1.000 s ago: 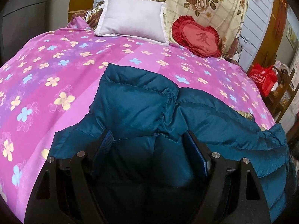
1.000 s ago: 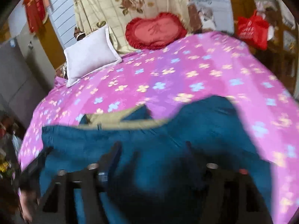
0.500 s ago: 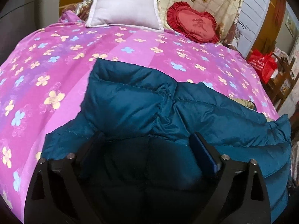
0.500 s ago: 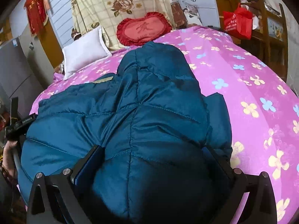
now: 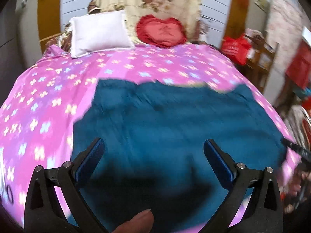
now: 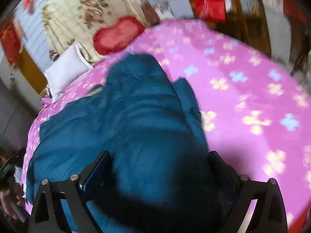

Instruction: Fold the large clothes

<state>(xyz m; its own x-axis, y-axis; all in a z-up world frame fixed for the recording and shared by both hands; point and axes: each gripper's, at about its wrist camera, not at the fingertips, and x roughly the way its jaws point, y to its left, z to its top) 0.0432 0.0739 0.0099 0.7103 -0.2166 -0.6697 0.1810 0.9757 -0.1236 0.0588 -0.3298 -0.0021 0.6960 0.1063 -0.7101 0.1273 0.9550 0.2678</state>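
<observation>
A large teal padded jacket (image 5: 171,120) lies on a bed with a pink flowered cover (image 5: 48,104). In the left wrist view my left gripper (image 5: 153,145) is open, its blue-padded fingers wide apart above the near part of the jacket, holding nothing. In the right wrist view the jacket (image 6: 126,126) lies bunched, one part folded over toward the pillows. My right gripper (image 6: 159,157) is open, with jacket fabric bulging between its wide-spread fingers. Both views are blurred by motion.
A white pillow (image 5: 99,33) and a red heart cushion (image 5: 161,31) lie at the head of the bed by a floral blanket. A red bag (image 5: 237,48) and wooden shelves stand to the right. The pink cover (image 6: 252,97) lies bare right of the jacket.
The left gripper has lifted back from the jacket and its fingers now stand clear above it. The right gripper has swung and tilted; the jacket lies folded over itself.
</observation>
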